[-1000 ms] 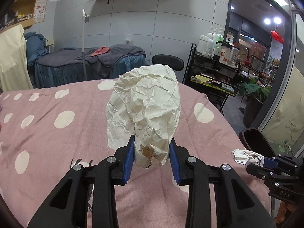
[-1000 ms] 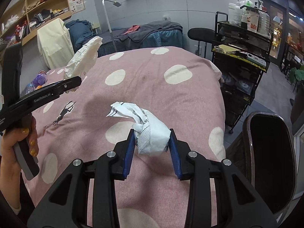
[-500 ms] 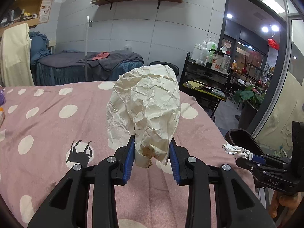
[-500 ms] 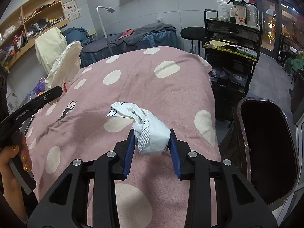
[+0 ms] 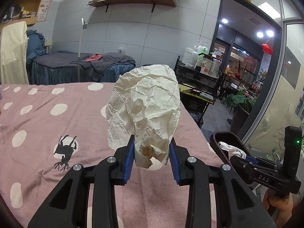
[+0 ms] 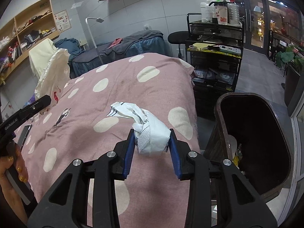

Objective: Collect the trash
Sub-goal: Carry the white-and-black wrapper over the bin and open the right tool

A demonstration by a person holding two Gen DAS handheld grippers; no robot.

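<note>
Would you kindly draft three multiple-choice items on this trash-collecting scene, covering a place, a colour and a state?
1. Where does the trash bin stand?
A. On the bed
B. Beside the bed's right edge
C. Under the wall shelf

2. What colour is the bed cover?
A. Pink with pale spots
B. Plain blue
C. Green striped

3. What is the left tool doing?
A. Open and empty
B. Shut on crumpled paper bag
C. Resting inside the bin

Answers: 1 B, the right wrist view shows the bin on the floor next to the bed; 2 A, spots cover the pink cloth; 3 B, both pads press the bag's lower end.
</note>
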